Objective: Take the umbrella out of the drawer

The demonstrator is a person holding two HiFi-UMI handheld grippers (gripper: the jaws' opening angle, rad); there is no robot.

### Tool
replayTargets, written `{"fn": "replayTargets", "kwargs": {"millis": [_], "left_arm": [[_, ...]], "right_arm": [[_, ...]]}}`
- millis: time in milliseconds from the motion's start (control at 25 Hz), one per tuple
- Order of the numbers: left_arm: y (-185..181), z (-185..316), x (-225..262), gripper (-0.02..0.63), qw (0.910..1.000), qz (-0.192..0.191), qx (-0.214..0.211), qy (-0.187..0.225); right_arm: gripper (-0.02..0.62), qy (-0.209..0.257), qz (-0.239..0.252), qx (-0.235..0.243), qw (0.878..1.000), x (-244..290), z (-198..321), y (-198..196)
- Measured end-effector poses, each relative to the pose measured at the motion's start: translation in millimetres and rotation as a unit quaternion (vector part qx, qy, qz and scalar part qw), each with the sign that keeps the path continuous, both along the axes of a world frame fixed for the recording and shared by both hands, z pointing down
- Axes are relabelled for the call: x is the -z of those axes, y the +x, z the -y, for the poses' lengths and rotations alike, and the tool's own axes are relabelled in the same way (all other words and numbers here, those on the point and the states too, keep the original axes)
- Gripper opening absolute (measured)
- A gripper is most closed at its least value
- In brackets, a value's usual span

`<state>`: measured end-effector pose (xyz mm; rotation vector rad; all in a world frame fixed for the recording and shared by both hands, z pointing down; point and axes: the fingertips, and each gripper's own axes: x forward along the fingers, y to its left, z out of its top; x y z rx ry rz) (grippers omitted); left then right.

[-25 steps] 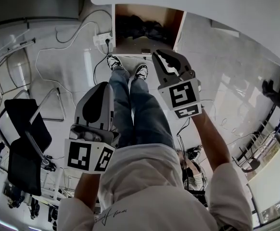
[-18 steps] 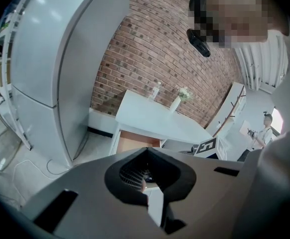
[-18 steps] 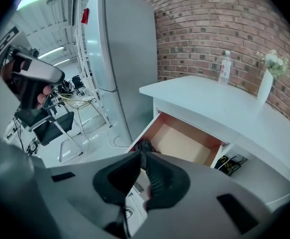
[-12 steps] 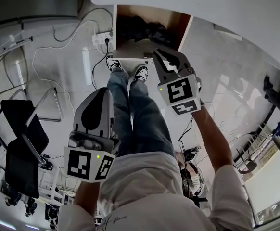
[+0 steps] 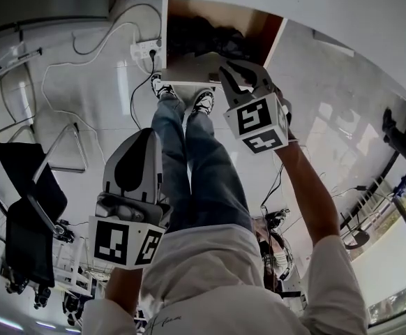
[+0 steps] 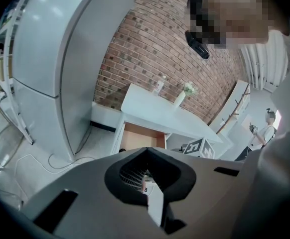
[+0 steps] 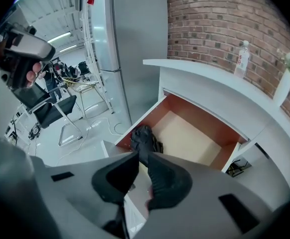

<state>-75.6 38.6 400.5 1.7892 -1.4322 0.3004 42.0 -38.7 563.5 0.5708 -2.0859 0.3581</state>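
Observation:
A black folded umbrella [image 5: 204, 37] lies in the open wooden drawer [image 5: 189, 68] under the white desk, against the drawer's left side [image 7: 144, 137]. My right gripper [image 5: 232, 72] hangs over the drawer's front edge, pointing steeply down at the umbrella. Its jaws [image 7: 142, 154] have just been opening; they stand a narrow gap apart with nothing between them. My left gripper [image 5: 147, 132] stays back beside the person's left leg, away from the drawer. Its jaws [image 6: 146, 149] are shut and hold nothing. The drawer [image 6: 140, 136] shows beyond them.
The person's legs and shoes [image 5: 189, 131] stand right before the drawer. A power strip with cables [image 5: 144, 49] lies on the floor to the left. A black chair [image 5: 21, 201] stands at the left. A bottle [image 7: 242, 59] and a vase [image 6: 180, 99] stand on the desk.
My right gripper has sunk toward the drawer's front edge, and its marker cube has rolled a little. The drawer and umbrella show larger. My left gripper has dropped slightly.

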Motion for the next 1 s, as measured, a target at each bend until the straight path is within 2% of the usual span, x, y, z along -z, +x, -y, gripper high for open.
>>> {"fn": "replayTargets", "kwargs": {"millis": [600,1000], "left_arm": [[-12,2,-25,0.017,0.9999,-0.003,0.01,-0.014],[-19,5,-37,0.017,0.9996,-0.005,0.012,-0.023]], "right_arm": [[0.101,-0.004,-0.052,0.038,0.998,-52,8,-3],[0.159,-0.006,-0.087,0.056,0.995,-84,16,-4]]}}
